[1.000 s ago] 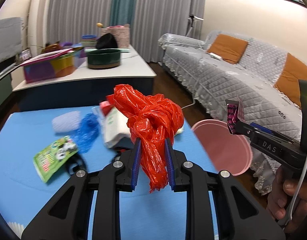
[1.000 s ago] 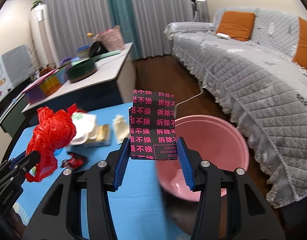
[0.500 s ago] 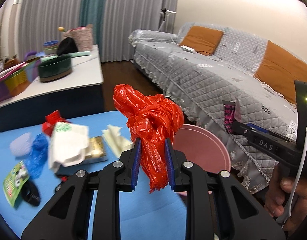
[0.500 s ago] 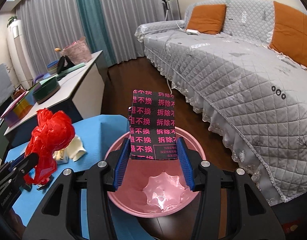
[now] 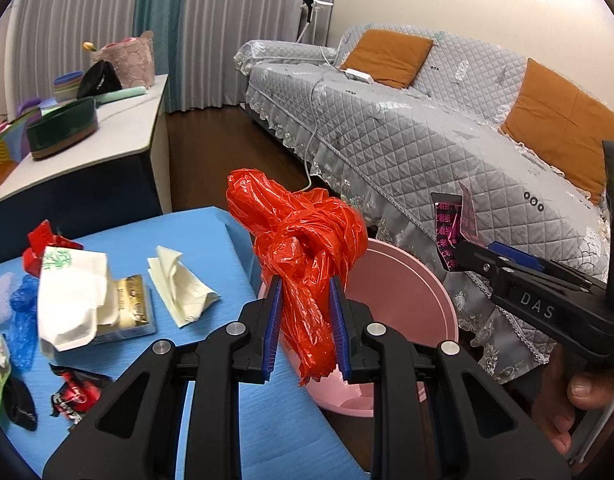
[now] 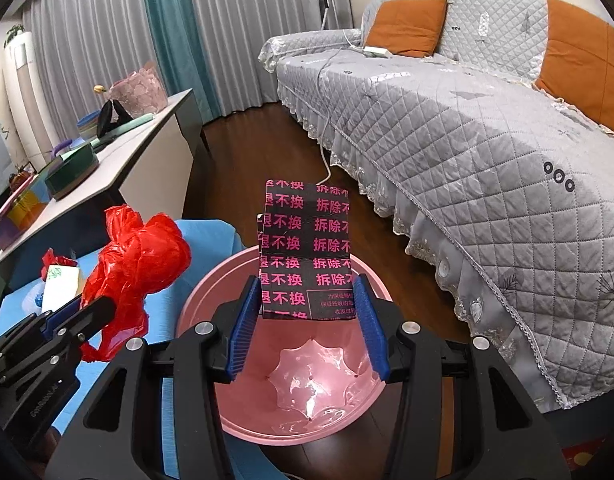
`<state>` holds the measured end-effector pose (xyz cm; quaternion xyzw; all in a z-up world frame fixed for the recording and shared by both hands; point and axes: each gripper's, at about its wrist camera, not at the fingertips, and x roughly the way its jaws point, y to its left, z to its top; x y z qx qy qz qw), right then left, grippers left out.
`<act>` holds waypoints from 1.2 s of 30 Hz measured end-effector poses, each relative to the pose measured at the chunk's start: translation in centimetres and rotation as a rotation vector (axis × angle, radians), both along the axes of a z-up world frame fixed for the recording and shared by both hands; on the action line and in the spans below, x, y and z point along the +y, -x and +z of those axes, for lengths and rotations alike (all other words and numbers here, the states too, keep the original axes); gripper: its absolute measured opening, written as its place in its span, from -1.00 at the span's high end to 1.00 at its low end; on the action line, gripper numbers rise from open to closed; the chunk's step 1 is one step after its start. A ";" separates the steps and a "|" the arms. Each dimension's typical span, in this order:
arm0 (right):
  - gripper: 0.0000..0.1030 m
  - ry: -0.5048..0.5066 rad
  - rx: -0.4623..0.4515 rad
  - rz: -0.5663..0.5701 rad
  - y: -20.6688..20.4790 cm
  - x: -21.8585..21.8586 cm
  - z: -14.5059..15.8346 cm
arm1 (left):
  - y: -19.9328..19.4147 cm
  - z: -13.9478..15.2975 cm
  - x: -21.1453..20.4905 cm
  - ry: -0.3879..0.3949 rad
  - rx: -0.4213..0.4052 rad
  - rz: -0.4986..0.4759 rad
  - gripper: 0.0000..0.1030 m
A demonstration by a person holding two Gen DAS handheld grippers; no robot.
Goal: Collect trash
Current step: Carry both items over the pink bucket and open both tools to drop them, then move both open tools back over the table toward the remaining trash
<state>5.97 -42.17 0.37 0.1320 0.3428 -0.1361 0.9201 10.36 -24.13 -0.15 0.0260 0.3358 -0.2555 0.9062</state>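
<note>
pink bin [image 6: 211,292] empty, right gripper [image 6: 307,322] clamped on black packet [image 6: 305,248], left gripper [image 5: 305,330] clamped on red bag [image 5: 303,248]

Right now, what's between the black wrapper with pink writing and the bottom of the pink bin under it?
Nothing but air. In the right wrist view the black wrapper hangs in the right hand-held gripper above the pink bin, whose inside is bare.

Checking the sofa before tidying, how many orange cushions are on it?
2: one orange cushion at the sofa's far end, another nearer along the backrest at the frame's right edge; others could lie outside view.
</note>
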 end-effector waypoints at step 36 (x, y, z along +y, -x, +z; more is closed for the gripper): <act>-0.37 0.027 -0.002 -0.033 -0.3 0.9 0.1 | 0.4 1.0 2.4 0.013 0.000 0.054 0.07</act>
